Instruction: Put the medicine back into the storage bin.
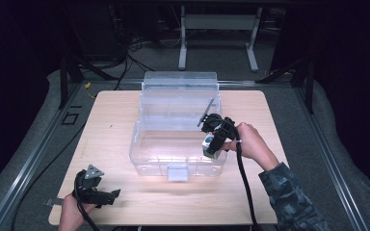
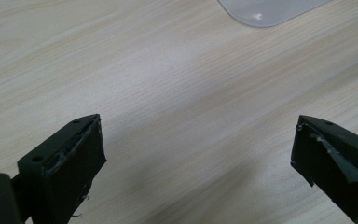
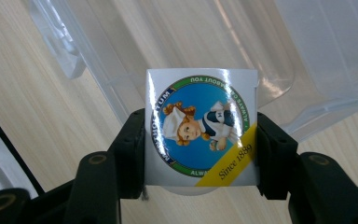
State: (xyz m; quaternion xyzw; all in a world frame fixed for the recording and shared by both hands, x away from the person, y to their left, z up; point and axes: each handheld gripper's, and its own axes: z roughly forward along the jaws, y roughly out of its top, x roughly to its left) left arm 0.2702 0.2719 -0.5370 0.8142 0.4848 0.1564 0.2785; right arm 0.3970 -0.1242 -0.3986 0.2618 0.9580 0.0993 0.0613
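At the near left corner of the wooden desk (image 1: pixel 125 197), the left gripper (image 1: pixel 107 196) is held low by a hand (image 1: pixel 71 214), a grey three-cornered plate being carried on top of it. In the left gripper view its jaws are seen spread wide apart, with nothing but bare wood grain between them and a rounded corner of clear plastic at the top edge.

Farther in, near the middle of the desk, a clear plastic storage box (image 1: pixel 178 166) is placed, its latch tab facing the near edge. Its lid is seen raised at the far side.

At the right wall of the box, the right gripper (image 1: pixel 211 149) is held by the right hand (image 1: pixel 250 144), a camouflage-patterned sleeve (image 1: pixel 289 197) being visible at the near right. A small white carton (image 3: pixel 201 126) is clamped between the jaws, which are closed on its two sides at a middling width. A round blue label with a bonneted figure and a yellow band reading "Since 1889" is printed on the carton. It is held over the right rim of the box, clear of the desk.
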